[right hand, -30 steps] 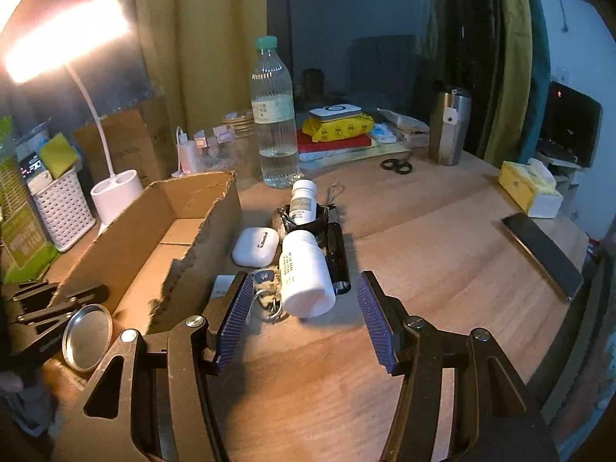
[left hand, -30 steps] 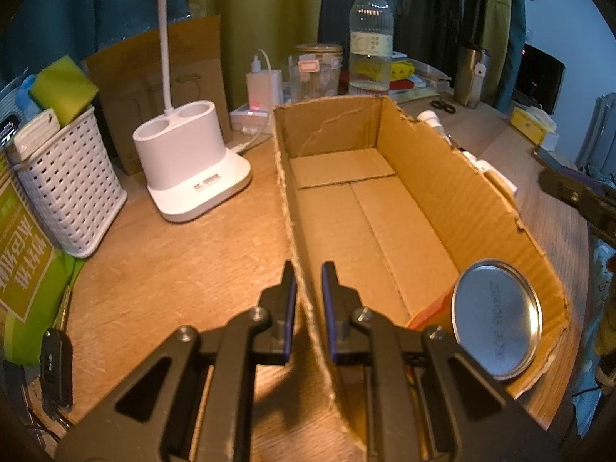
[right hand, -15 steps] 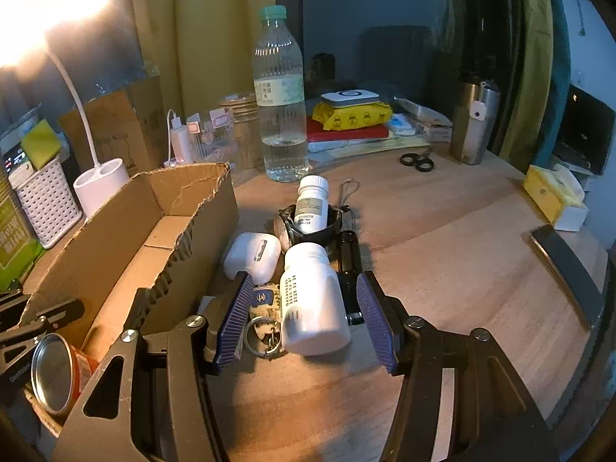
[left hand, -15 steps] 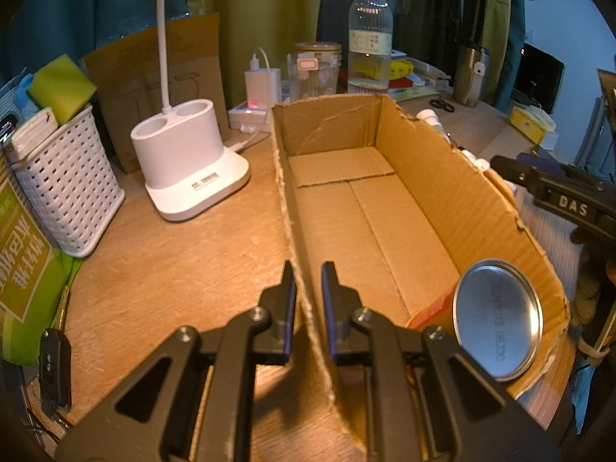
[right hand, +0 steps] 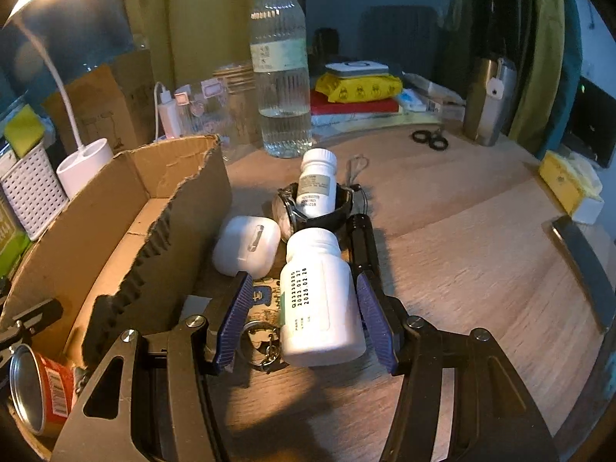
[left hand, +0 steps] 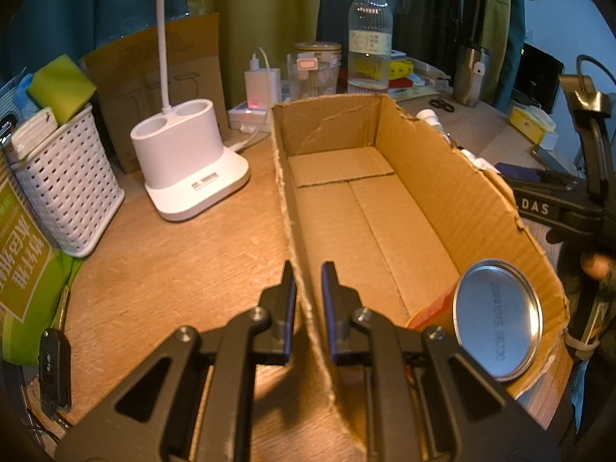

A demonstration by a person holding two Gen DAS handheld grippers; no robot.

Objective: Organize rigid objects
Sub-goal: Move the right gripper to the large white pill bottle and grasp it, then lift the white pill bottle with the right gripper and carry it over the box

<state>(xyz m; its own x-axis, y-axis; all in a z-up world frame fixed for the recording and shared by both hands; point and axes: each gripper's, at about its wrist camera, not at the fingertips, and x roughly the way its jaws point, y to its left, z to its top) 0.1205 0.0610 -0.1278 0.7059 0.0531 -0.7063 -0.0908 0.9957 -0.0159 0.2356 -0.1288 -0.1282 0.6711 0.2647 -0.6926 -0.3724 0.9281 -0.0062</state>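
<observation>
My left gripper [left hand: 308, 288] was clamped on the cardboard box [left hand: 442, 177] wall; my right gripper [right hand: 304, 319] stood half open around the lying white bottle [right hand: 319, 300], pads not pressing.

Left gripper [left hand: 308, 300] clamps the cardboard box [left hand: 454, 200] near wall; tin can [left hand: 496, 317] inside (lying sideways, near corner).

This looks like a lived-in room at home, with a cluttered wooden desk [right hand: 462, 238] used for everyday odds and ends. A white gooseneck desk lamp with pen-holder base [left hand: 184, 161] stands near a white perforated plastic basket [left hand: 65, 188], a clear plastic water bottle with green cap [right hand: 281, 77] and a steel travel tumbler [right hand: 487, 100]. Yellow-green curtains [left hand: 254, 11] and hanging clothes [right hand: 539, 46] fill the background.
</observation>
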